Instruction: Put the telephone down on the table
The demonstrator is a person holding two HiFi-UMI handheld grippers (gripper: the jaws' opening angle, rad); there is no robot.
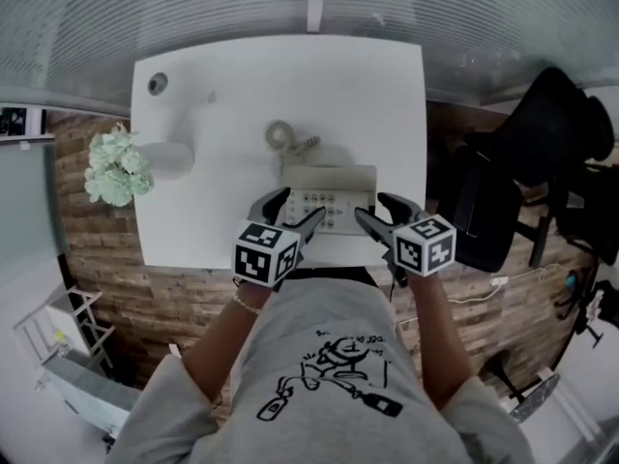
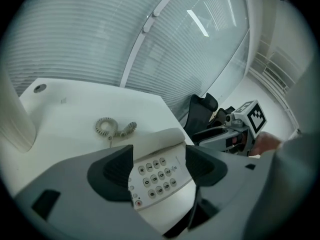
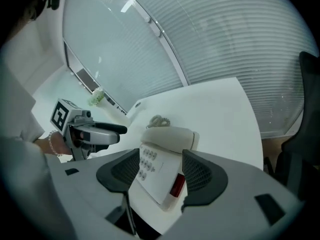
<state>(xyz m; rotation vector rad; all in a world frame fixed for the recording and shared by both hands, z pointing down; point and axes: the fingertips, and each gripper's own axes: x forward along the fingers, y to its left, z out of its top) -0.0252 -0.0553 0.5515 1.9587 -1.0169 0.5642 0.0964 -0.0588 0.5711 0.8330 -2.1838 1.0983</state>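
**Operator:** Report the nearest items first.

**Technician:** A grey printed T-shirt (image 1: 338, 356) fills the lower part of the head view. A bracelet (image 1: 247, 304) sits on the left wrist. Just beyond, each hand carries a gripper fitted with a marker cube.

**Operator:** Status of the left gripper?

**Technician:** The left gripper (image 1: 305, 204) has its jaws spread wide and grips nothing. In its own view the telephone (image 1: 329, 197) shows in the gap beyond the pads, and neither pad presses on it.

**Operator:** And the right gripper?

**Technician:** The right gripper (image 1: 368, 205) is in the same condition: jaws wide apart, nothing gripped. The telephone shows in its gap too, with a red patch (image 3: 177, 185) on the side wall.

**Operator:** Location of the telephone?

**Technician:** It lies flat on the white table (image 1: 377, 95), at the middle of the near edge. The keypad (image 1: 316, 204) faces the person, and the handset (image 1: 329, 176) is seated across the far end. The two grippers flank its near corners.

**Operator:** Items beyond it?

**Technician:** The coiled cord (image 1: 282, 135) lies on the table just behind the handset. A white vase (image 1: 166, 158) with pale green flowers (image 1: 116, 167) stands near the left edge. A round grommet (image 1: 158, 83) is set in the far left corner. A black office chair (image 1: 542, 153) stands to the right of the table. Blinds (image 1: 193, 8) run along the far side.
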